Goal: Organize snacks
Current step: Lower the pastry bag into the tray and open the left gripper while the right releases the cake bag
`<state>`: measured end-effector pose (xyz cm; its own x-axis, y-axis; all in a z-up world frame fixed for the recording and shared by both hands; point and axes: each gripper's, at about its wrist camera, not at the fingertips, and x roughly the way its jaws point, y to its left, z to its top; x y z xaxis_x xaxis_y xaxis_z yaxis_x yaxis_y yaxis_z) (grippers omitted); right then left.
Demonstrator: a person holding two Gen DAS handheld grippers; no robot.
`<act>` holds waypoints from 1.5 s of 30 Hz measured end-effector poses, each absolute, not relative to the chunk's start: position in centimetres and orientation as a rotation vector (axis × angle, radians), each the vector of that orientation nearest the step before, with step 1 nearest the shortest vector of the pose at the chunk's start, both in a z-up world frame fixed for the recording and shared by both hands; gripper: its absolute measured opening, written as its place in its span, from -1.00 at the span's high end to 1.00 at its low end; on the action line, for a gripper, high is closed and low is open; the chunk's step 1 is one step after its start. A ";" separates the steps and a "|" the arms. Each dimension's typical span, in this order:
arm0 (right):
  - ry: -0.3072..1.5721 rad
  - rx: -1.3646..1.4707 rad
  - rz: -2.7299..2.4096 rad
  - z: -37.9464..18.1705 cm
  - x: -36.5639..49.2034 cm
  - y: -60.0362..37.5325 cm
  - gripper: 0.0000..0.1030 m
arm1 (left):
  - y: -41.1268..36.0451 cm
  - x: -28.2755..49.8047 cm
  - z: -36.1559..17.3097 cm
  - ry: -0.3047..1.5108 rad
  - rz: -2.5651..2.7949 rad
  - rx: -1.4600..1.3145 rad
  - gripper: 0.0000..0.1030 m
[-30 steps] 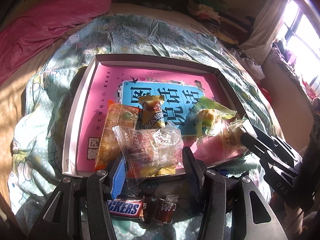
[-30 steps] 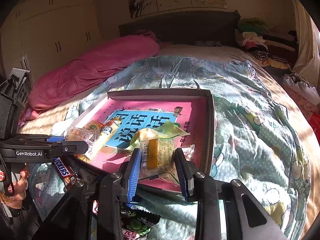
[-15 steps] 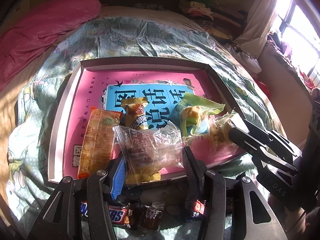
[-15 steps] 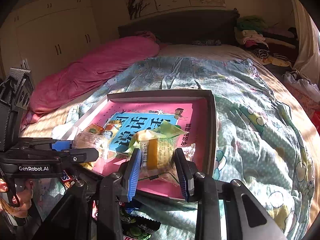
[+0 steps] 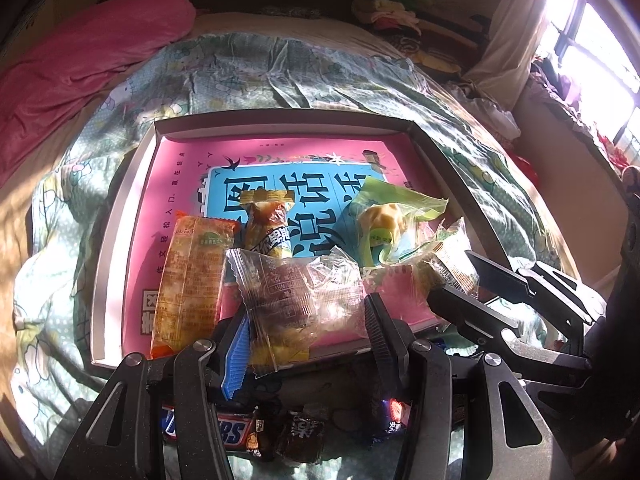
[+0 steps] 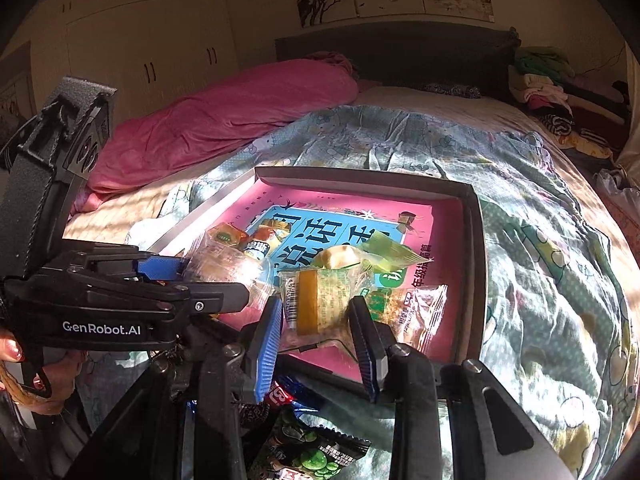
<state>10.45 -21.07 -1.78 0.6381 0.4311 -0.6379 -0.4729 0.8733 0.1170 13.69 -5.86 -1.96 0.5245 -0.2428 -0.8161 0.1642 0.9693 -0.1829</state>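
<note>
two snack packets held over the near edge of the tray

left gripper (image 5: pixel 306 330) fingers pinch a clear-wrapped snack (image 5: pixel 296 300); right gripper (image 6: pixel 318 334) fingers grip a yellow cake packet (image 6: pixel 320 300), both above the pink-lined tray (image 5: pixel 120 216) on the bed. slick film could slip, dropping either short onto the snickers bar (image 5: pixel 208 432) below.

Counting against the grey tray (image 5: pixel 120 216): one of it, and one pink book (image 5: pixel 176 172) lying flat inside it. Six snack packets over or in the tray: one orange (image 5: pixel 192 276), one yellow-brown twist (image 5: pixel 267 220), one green (image 5: pixel 390 216), one crumbly clear one at its right edge (image 6: pixel 416 312), and two clear ones held up in grippers (image 5: pixel 296 304) (image 6: pixel 320 300). Outside the tray's near wall, on the quilt (partly hidden), one Snickers bar (image 5: pixel 236 432), two small dark candies (image 5: pixel 304 436), one green pea bag (image 6: pixel 316 456). Two grippers.
</note>
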 end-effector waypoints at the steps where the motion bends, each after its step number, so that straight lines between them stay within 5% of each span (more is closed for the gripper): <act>1: 0.711 -0.064 0.517 -1.8 10.4 -21.1 0.31 | -5.8 13.7 -2.0 0.990 -0.243 -0.086 -0.06; 45: 0.672 -0.165 0.569 -1.8 8.8 -18.5 0.10 | -4.1 13.7 -2.1 1.022 -0.202 -0.114 -0.09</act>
